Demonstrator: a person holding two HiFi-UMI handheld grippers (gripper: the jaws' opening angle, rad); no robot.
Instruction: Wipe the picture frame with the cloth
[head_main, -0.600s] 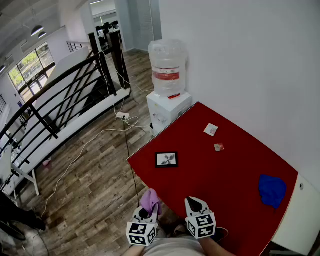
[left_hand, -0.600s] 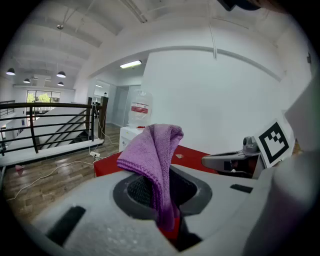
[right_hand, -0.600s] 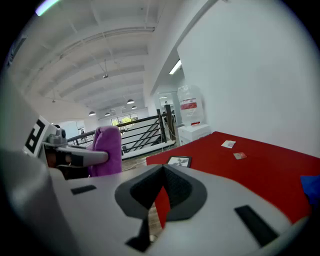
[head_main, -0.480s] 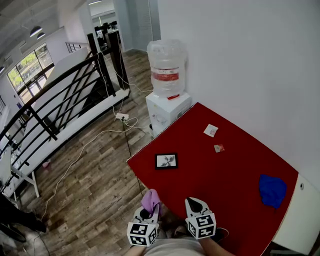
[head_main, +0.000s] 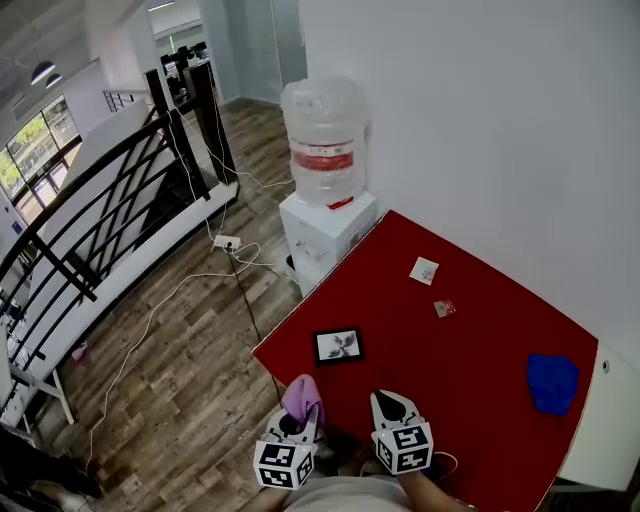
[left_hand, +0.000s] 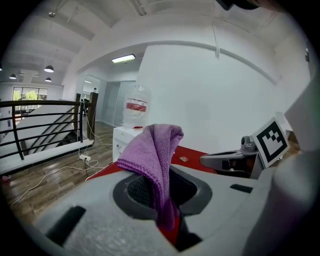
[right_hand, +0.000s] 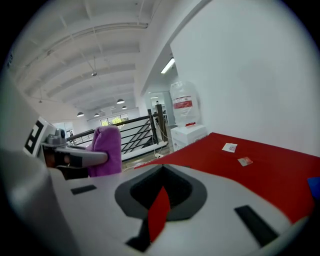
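Purple cloth (head_main: 301, 397) is pinched in the left gripper (head_main: 303, 417), whose jaws are closed on its lower part. In the left gripper view the fabric stands up out of them and folds over at the top. The right gripper (head_main: 392, 404) is just beside it, apart from the cloth. Its jaws are drawn nearly together with nothing between them, and only a thin strip of the red table (head_main: 470, 345) shows through the slit. Both grippers are at the table's near edge, the left one closer to the near left corner.

The frame (head_main: 338, 346), dark-rimmed with a pale picture, lies flat on the table close to the near left corner. It is beyond the grippers and neither of them touches it.

Two small cards (head_main: 424, 270) lie apart from each other toward the far corner, on the wall side. A blue rag (head_main: 552, 383) is bunched up near the right edge, well apart from the frame.

A white water dispenser (head_main: 325, 200) with a clear bottle on top stands on the wood floor (head_main: 190, 360) just past the far corner. White cables (head_main: 165, 295) trail across the floor toward a black railing (head_main: 110, 200).
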